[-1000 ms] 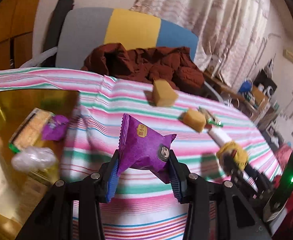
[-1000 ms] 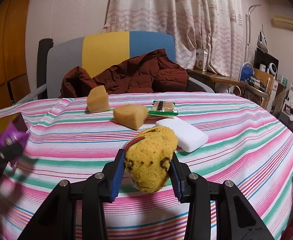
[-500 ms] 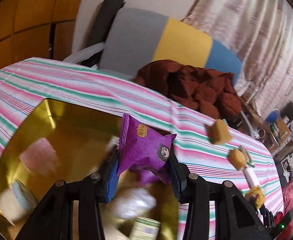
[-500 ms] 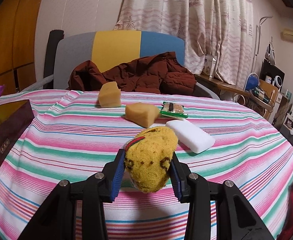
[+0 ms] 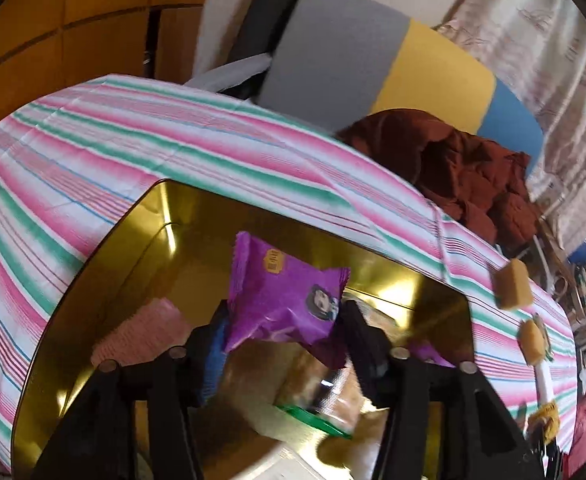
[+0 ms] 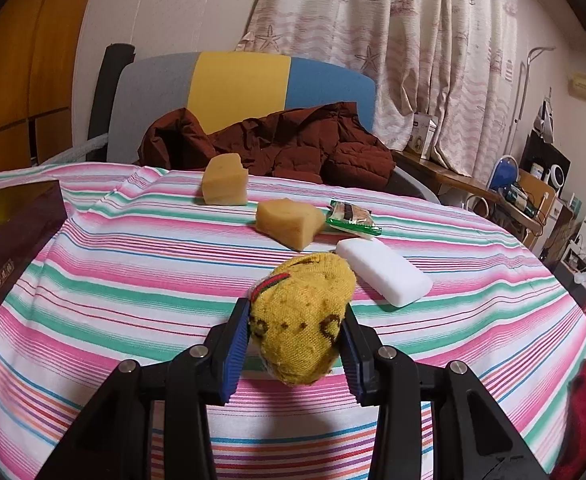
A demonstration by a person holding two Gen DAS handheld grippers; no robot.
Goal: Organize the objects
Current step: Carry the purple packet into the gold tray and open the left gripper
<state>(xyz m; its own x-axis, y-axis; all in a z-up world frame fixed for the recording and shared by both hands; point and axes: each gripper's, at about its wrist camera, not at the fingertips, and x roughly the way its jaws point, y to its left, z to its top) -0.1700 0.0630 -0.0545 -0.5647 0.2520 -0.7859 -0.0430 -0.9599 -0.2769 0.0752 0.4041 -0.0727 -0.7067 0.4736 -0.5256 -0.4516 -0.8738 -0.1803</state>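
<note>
Your left tool [image 5: 283, 344] hangs over the gold-lined open box [image 5: 105, 264], its jaws opening around the crinkled purple snack packet [image 5: 283, 300], which sits between them above the things already inside. You are at the drop: let the packet fall clear, then lift out. Your right tool [image 6: 297, 344] is clenched on the rolled yellow knitted sock [image 6: 303, 330] above the striped counter [image 6: 133, 280]; it likely goes to the box next

Patterned curtains [image 6: 413, 40], grey-yellow-blue chair [image 6: 237, 92], wooden wardrobe [image 6: 21, 72], cluttered shelves [image 6: 533, 192]
</note>
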